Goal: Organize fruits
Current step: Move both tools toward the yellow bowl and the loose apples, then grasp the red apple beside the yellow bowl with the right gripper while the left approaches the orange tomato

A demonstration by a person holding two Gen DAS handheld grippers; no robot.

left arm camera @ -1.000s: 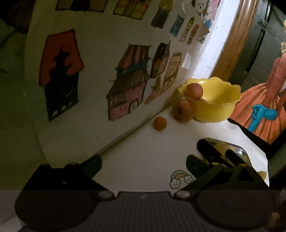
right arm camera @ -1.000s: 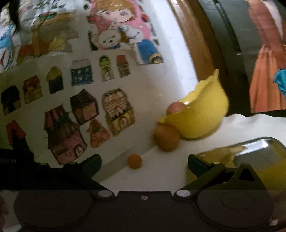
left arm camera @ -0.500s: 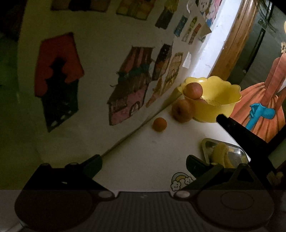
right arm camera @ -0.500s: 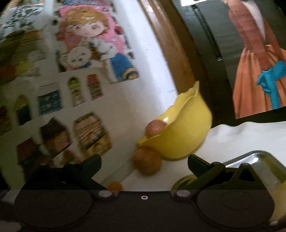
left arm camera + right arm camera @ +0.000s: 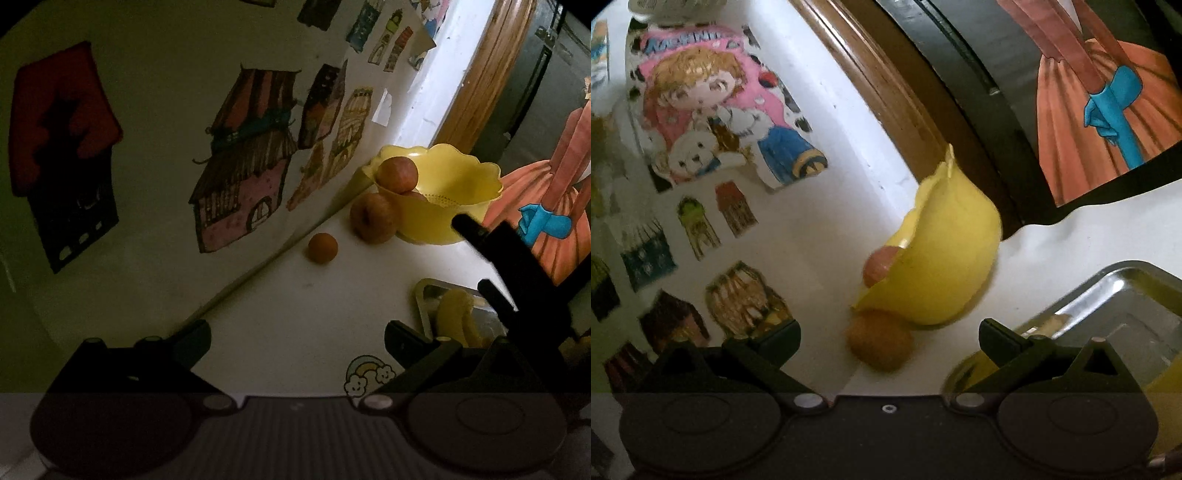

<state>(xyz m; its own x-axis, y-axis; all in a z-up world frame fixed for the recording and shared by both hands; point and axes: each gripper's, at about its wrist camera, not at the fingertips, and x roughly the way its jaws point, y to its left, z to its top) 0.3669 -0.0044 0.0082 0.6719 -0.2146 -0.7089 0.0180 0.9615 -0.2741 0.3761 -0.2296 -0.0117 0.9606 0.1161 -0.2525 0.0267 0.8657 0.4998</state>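
Both tools empty w/ fingers spread wide: left tool (image 5: 297,341) low over the white table (image 5: 295,314), right tool (image 5: 888,338) out ahead near the yellow bowl (image 5: 942,266).

What changed over the last sec: our right tool has pushed fwd and swung toward the bowl. In the right wrist view the bowl & the big round fruit (image 5: 881,341) beside it now sit much closer, the fruit almost btwn the fingers, and the small orange fruit (image 5: 322,247) has dropped out of that view. In the left wrist view the right tool's dark body now reaches in from the right edge, over the metal tray (image 5: 424,299). Left tool barely moved.

Where things are: bowl at back of table near the stickered wall, one reddish fruit (image 5: 397,173) at its rim, another partly seen below it. Big fruit on the table touching the bowl's outside. Small orange fruit near it, apart. Banana (image 5: 456,317) lies in the tray.

We read this as the right tool lining up on the big fruit, prob. to lift it into the bowl. No grasp yet; two fruits left loose.
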